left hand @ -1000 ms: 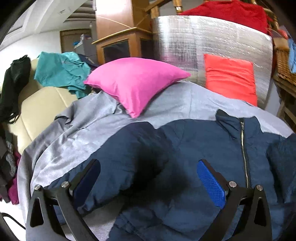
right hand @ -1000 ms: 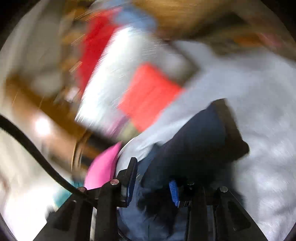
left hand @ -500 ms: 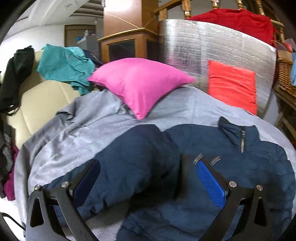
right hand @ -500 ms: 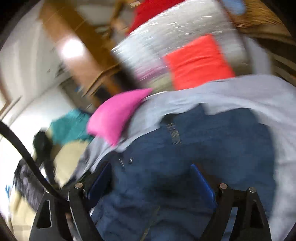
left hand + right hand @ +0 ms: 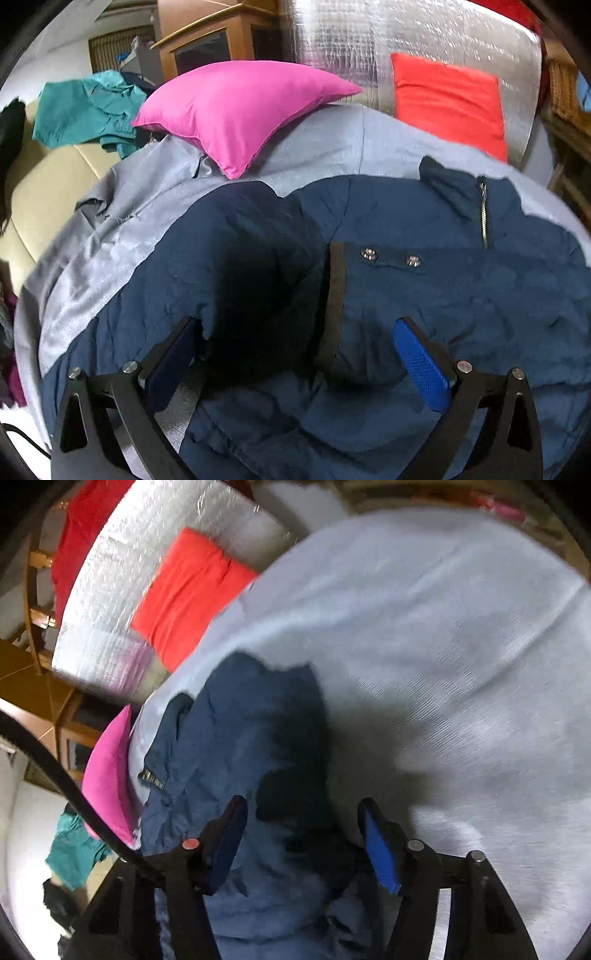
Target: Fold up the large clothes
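A navy jacket (image 5: 369, 288) lies crumpled on a grey sheet (image 5: 332, 147). The left gripper (image 5: 295, 354) gapes wide above a folded sleeve, gripping nothing. The right gripper (image 5: 301, 834), its fingers just narrowing, straddles the jacket's edge without pinching. Beyond lies a pink pillow (image 5: 240, 107).

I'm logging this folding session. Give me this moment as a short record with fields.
garment: navy zip jacket, laid on a grey sheet, one sleeve folded across its front
sleeve cuff: black band, two snaps beside it
left gripper: open, over the folded sleeve
right gripper: open, jaws just been closing, jacket fabric between them, not pinched
behind: pink pillow, red cushion against a silver foil panel
far left: teal garment
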{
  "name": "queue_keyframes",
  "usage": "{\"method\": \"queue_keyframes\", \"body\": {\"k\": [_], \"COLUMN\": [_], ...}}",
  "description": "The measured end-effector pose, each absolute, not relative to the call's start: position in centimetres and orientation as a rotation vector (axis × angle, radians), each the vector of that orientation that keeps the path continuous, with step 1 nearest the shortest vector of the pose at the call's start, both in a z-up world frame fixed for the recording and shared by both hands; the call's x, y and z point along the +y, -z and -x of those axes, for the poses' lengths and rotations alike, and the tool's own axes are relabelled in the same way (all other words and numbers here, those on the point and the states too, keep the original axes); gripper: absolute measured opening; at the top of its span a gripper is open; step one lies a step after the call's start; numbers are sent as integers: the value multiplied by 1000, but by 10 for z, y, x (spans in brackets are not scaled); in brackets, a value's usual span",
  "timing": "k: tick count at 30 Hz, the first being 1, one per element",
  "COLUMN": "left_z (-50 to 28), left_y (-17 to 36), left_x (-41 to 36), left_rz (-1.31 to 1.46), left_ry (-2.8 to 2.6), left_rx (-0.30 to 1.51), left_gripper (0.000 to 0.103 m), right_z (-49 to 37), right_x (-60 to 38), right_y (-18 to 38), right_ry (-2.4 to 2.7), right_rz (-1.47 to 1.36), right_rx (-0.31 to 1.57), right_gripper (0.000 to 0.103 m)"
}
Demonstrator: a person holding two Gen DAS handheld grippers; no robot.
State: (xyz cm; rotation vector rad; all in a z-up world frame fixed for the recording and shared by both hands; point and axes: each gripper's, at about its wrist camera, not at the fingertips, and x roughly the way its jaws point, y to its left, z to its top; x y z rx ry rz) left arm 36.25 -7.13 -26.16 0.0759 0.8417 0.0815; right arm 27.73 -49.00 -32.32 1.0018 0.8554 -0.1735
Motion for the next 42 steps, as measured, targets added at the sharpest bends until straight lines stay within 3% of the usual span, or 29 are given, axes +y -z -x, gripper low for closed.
{"method": "queue_keyframes", "body": {"k": [2, 6, 9, 10, 12, 15, 17, 19, 30, 37, 42], "left_z": [-365, -372, -371, -370, -366, -355, -345, -333, -245, -199, -211], "left_y": [268, 282, 281, 279, 272, 255, 241, 229, 227, 277, 309], "left_x": [-74, -79, -77, -75, -71, -57, -41, -20, 144, 221, 229], "left_rz": [-109, -211, -200, -185, -154, -85, -37, 16, 523, 902, 1023], "left_ry": [-92, -130, -114, -103, -79, -37, -31, -38, -259, -516, -532], "left_rx": [868, 914, 922, 924, 919, 884, 843, 803, 709, 756, 829], "left_gripper": [103, 103, 103, 103, 103, 103, 103, 103, 103, 102, 97], "right_z": [-285, -283, -281, -288, -289, -280, -266, -260, -226, -219, -218], "right_x": [-478, -463, -461, -459, -461, -463, -462, -456, -400, -374, -370], "right_y": [320, 299, 292, 303, 312, 288, 268, 254, 226, 223, 219], "right_ry": [206, 253, 275, 281, 297, 343, 365, 368, 75, 18, 16], "right_rz": [-907, -794, -731, -731, -750, -725, -714, -702, -640, -586, -571], "right_rx": [875, 816, 823, 894, 934, 875, 783, 723, 643, 632, 602], "right_gripper": [41, 35, 43, 52, 53, 55, 71, 74, 74, 74, 74]}}
